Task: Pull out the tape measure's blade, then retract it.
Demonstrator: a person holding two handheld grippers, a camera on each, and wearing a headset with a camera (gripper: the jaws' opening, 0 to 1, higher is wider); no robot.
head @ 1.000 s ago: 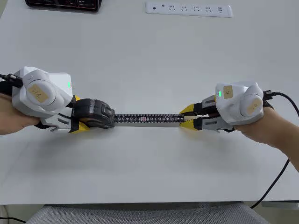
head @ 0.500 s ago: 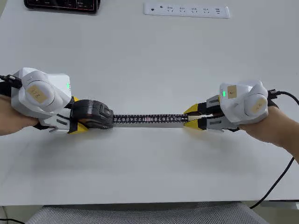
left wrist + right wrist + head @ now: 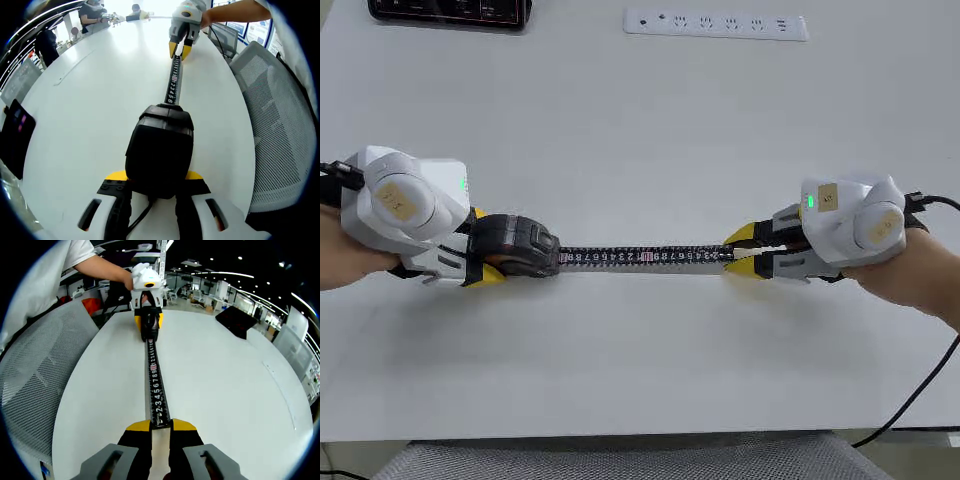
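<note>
A broad white workbench (image 3: 640, 130) fills the scene, with a power strip (image 3: 716, 23) at its far edge. At the left, the left gripper (image 3: 492, 246) is clamped around the black tape measure case (image 3: 518, 244), anchoring it against the pull. At the right, the right gripper (image 3: 732, 254) pinches the blade (image 3: 640, 256) by its tip, so the strip runs straight and taut between the 2 tools. Judging by this, extension is under way and retraction is not yet begun.
</note>
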